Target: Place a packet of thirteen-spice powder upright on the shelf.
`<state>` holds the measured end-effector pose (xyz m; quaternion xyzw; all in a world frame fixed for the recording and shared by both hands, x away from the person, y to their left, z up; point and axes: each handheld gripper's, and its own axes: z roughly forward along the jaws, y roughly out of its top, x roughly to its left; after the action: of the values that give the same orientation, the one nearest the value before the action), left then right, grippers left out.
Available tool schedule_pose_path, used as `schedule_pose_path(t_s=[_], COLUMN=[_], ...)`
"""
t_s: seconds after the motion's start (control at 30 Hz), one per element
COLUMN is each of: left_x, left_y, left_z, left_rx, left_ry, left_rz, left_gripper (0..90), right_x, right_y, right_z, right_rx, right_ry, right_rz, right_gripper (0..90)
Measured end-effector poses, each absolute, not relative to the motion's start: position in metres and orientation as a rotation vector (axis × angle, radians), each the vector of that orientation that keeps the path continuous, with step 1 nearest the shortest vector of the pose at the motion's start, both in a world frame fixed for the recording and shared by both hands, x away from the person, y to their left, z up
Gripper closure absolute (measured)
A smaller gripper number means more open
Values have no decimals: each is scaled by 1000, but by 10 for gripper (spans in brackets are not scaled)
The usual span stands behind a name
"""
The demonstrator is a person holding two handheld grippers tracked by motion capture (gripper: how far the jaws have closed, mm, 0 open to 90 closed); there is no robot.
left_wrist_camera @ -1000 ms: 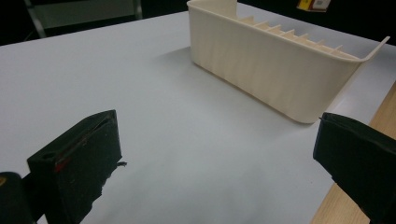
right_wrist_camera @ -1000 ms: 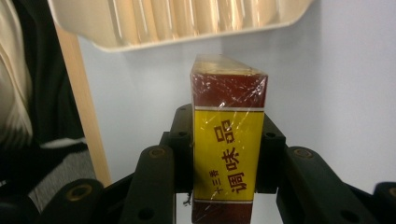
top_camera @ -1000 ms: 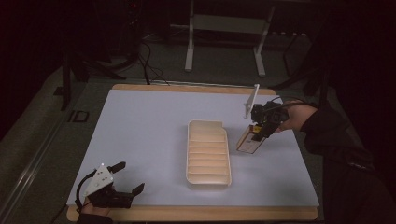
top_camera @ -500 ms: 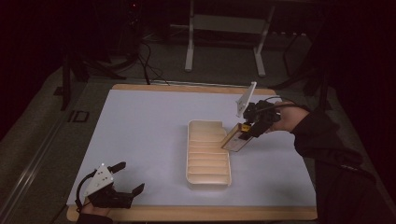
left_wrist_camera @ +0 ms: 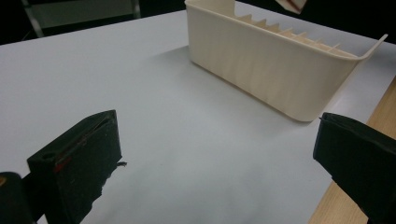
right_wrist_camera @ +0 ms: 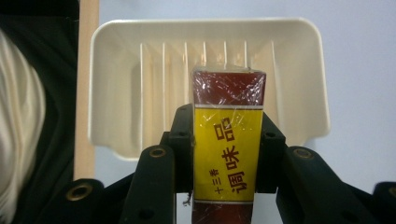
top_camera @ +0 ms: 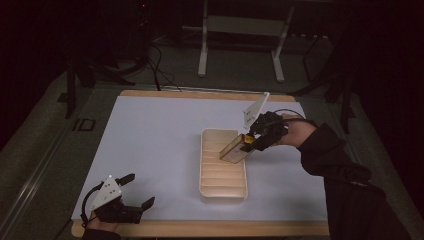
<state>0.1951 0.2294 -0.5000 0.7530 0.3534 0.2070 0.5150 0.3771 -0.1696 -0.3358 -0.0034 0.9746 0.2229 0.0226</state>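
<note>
A cream ribbed tray sits right of the table's middle. My right gripper is shut on a narrow box with a yellow label and dark red ends, tilted over the tray's far right part. In the right gripper view the box sticks out between the jaws of that gripper, above the tray and its ribs. My left gripper rests open at the table's front left corner with nothing in it. In the left gripper view this gripper faces the tray's side wall.
A white mat covers the wooden table. Metal stand legs and cables lie on the dark floor behind the table. A dark-sleeved arm reaches in from the right.
The right gripper has carried the box leftward, from beside the tray's right rim to over the tray. The left gripper has stayed where it was.
</note>
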Motion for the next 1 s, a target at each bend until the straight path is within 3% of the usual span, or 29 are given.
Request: schedule_pose_path(t_s=[1.0], left_x=[195], left_y=[229], left_z=[-500], left_rx=[1816], left_ry=[844], left_rz=[495], left_gripper=[11], right_x=[373], right_y=[-173], right_z=[-366], right_rx=[-100], right_ry=[3014], right_rz=[803], right_gripper=[677])
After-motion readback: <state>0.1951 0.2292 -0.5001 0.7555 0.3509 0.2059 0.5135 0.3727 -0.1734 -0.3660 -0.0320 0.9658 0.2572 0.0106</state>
